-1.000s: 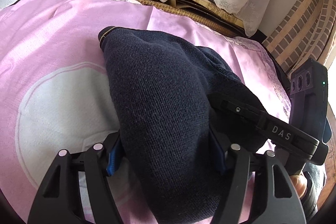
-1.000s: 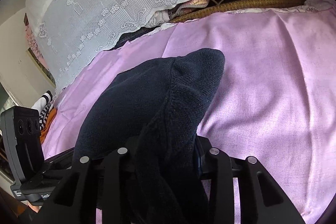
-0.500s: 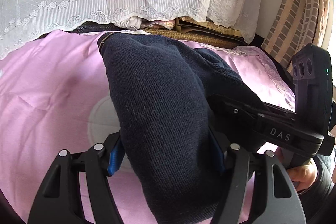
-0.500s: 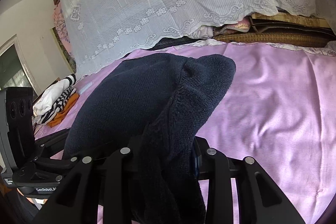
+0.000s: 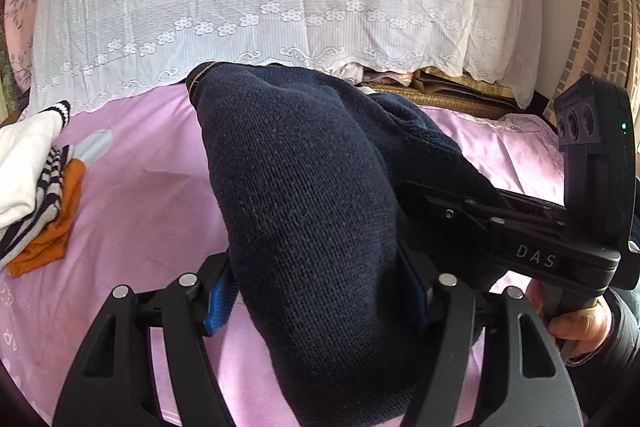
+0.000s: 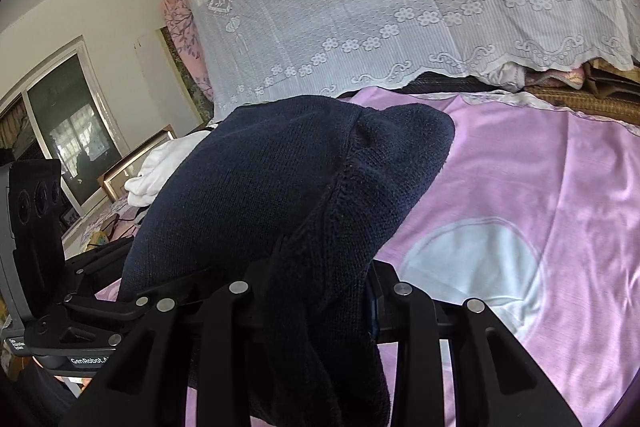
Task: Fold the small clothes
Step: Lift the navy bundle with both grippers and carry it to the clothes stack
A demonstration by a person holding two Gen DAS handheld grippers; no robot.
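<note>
**Both grippers clamped on the navy knit, raised over the pink sheet**

We have our left gripper [image 5: 316, 291] closed on a dark navy knitted garment [image 5: 304, 195], its blue-padded fingers [image 5: 218, 297] pressing the bunched cloth from either side. Our right gripper [image 6: 316, 291] is likewise clamped on the same garment [image 6: 280, 187], the knit bulging up between its fingers and draping forward past them. From the left wrist view we see the right gripper's body just beside the cloth, with the person's hand [image 5: 576, 327] on its handle.

The garment hangs between the two tools above the pink bedsheet [image 5: 152, 195]; a ribbed hem edge [image 5: 196, 81] points away from us. Whether any part touches the sheet, we cannot tell.

To the left, well apart from the garment, lies a pile of white, striped and orange clothes [image 5: 36, 187]. Ahead, a white lace cover [image 5: 280, 7] bounds the sheet's far edge. To the right, open pink sheet with a pale round print [image 6: 472, 263] spreads out.
</note>
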